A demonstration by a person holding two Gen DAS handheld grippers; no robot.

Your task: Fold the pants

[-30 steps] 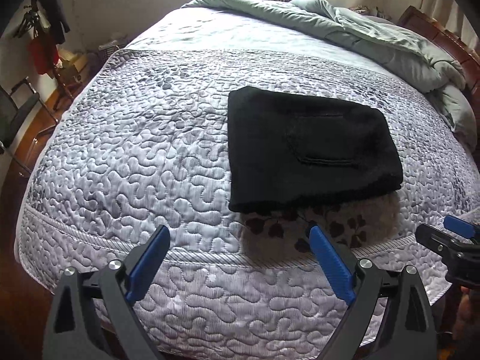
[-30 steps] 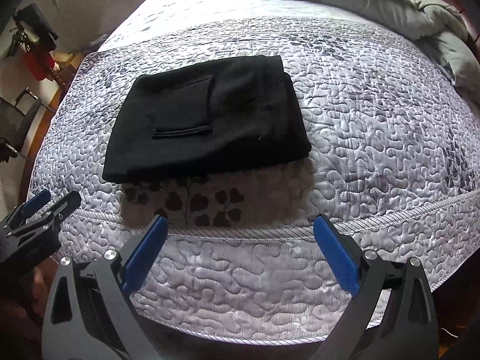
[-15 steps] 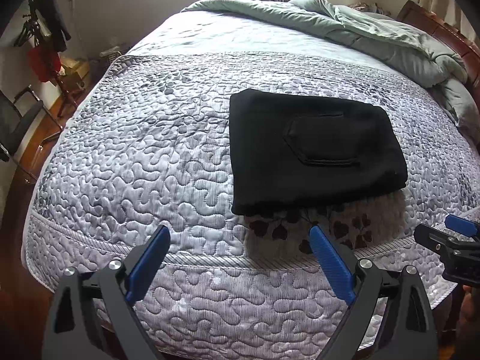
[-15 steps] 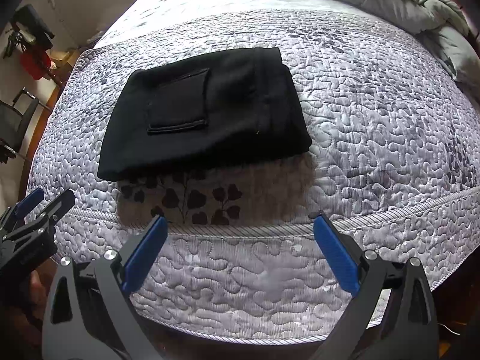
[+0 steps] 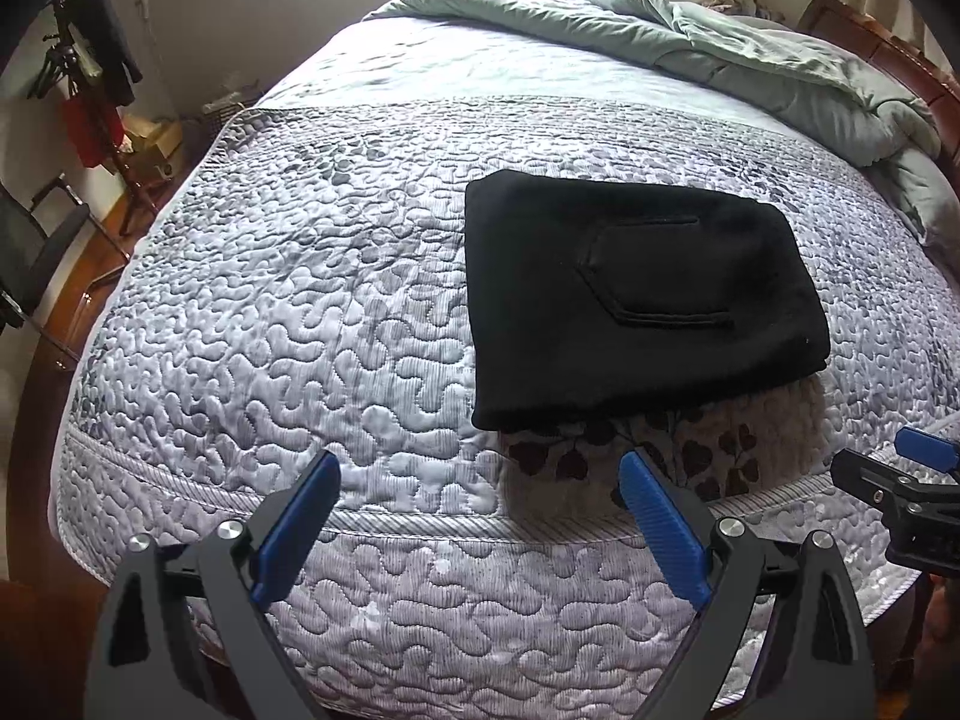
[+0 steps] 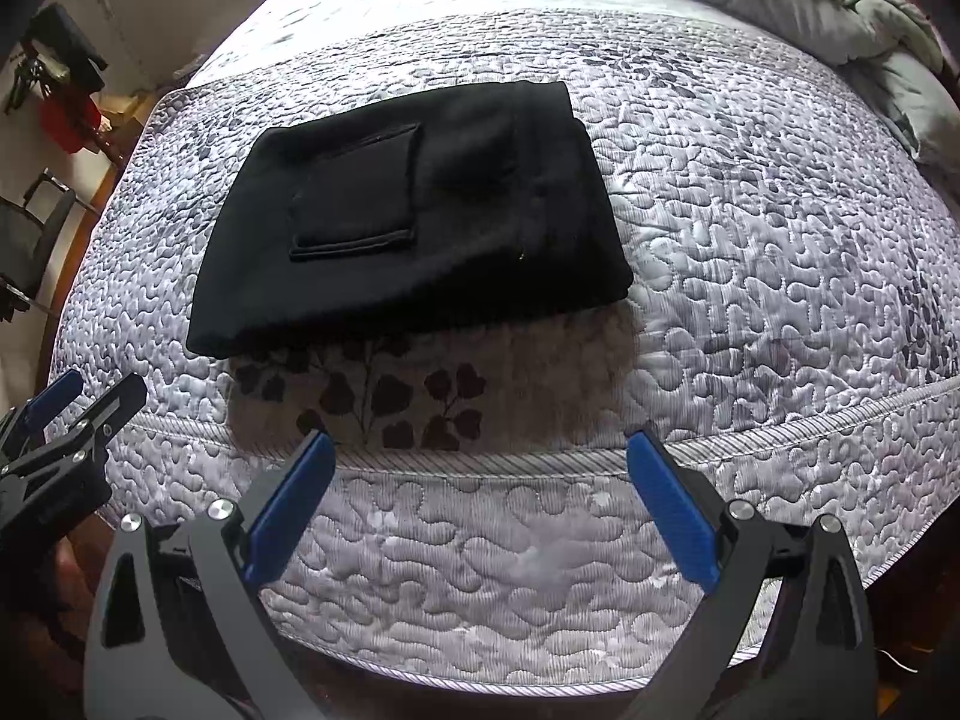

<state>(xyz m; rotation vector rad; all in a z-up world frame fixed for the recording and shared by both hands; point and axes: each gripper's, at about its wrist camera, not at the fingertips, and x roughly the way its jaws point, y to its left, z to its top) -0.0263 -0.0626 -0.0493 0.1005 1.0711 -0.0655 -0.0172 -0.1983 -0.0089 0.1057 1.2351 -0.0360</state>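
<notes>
The black pants (image 5: 636, 294) lie folded into a compact rectangle on the quilted grey bedspread (image 5: 288, 312), a back pocket facing up. They also show in the right wrist view (image 6: 414, 210). Part of them rests on a brown leaf-print cloth (image 6: 420, 384). My left gripper (image 5: 480, 474) is open and empty, held back near the bed's front edge. My right gripper (image 6: 480, 450) is open and empty too, in front of the leaf-print cloth. Each gripper shows at the edge of the other's view, the right one (image 5: 900, 480) and the left one (image 6: 72, 420).
A green duvet (image 5: 750, 54) is bunched at the far right of the bed, against a wooden headboard (image 5: 888, 48). A chair (image 5: 36, 246) and a stand with hanging clothes (image 5: 90, 90) are on the floor to the left.
Both grippers have drawn slightly back and up from the bed, so the view tilts a little. The pants have not moved. Both grippers stay open.
</notes>
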